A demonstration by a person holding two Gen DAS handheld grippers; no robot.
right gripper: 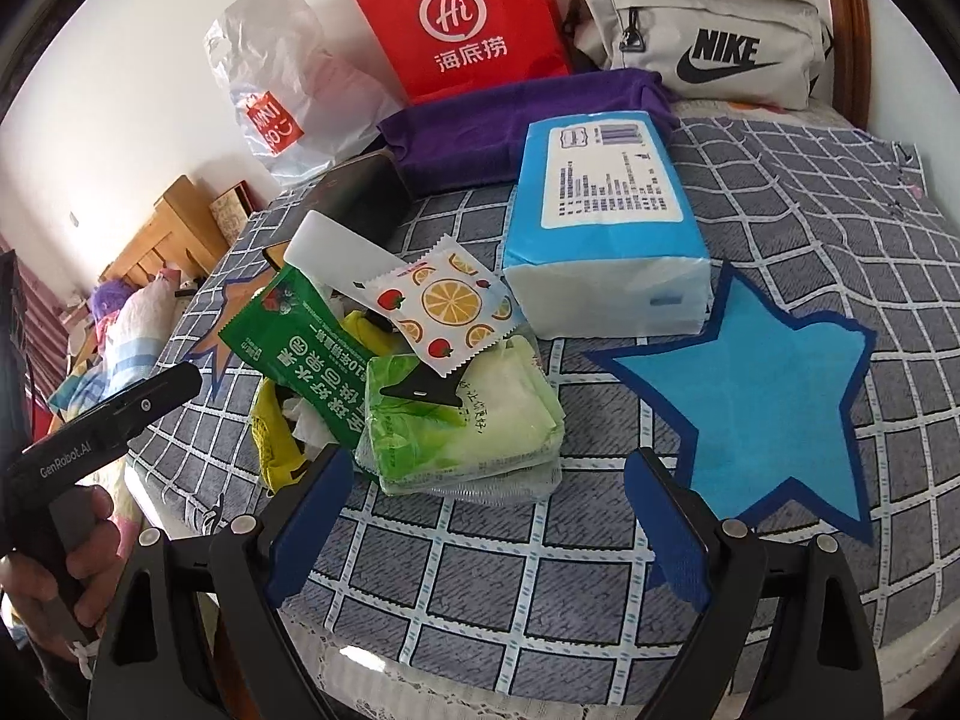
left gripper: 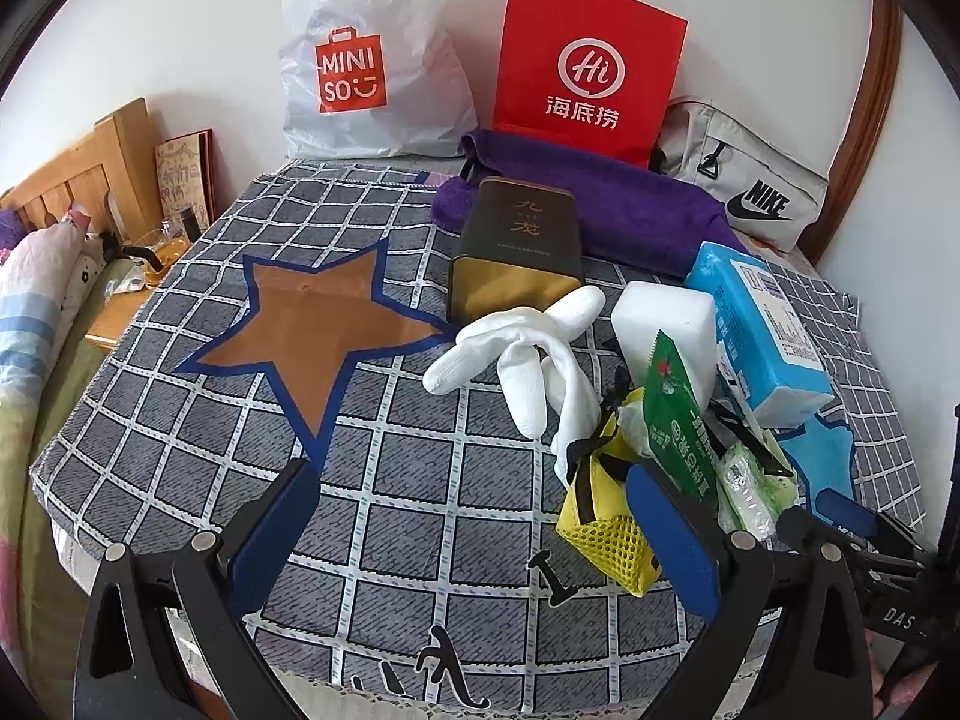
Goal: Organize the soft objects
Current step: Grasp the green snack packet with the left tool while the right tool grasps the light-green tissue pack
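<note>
Grey checked cloth (left gripper: 180, 420) covering the tabletop, brown star patch (left gripper: 318, 324) toward its left side, blue star patch (right gripper: 762, 396) toward its right edge.

Left gripper (left gripper: 480, 534): jaws spread wide over bare cloth at the near edge, nothing between the pads, right pad just beside a yellow mesh pouch (left gripper: 606, 516).

Back edge, left to right: white Miniso plastic bag (left gripper: 360, 60), red Haidilao paper bag (left gripper: 588, 72), grey Nike pouch (left gripper: 750, 180); purple towel (left gripper: 630, 204) lying in front of them, dark tin box (left gripper: 516, 246) resting against it.

Centre-right heap of soft items: white glove (left gripper: 516, 348), white sponge block (left gripper: 666, 324), green snack packet (right gripper: 300, 360), fruit-print sachet (right gripper: 444, 306), green wet-wipe pack (right gripper: 468, 420), blue tissue pack (right gripper: 600, 228) behind, touching the blue star's upper edge.

Right gripper (right gripper: 486, 528): released, jaws apart, empty, just in front of the wet-wipe pack, not touching it. Left hand (right gripper: 66, 564) gripping the other tool's handle at far left.
</note>
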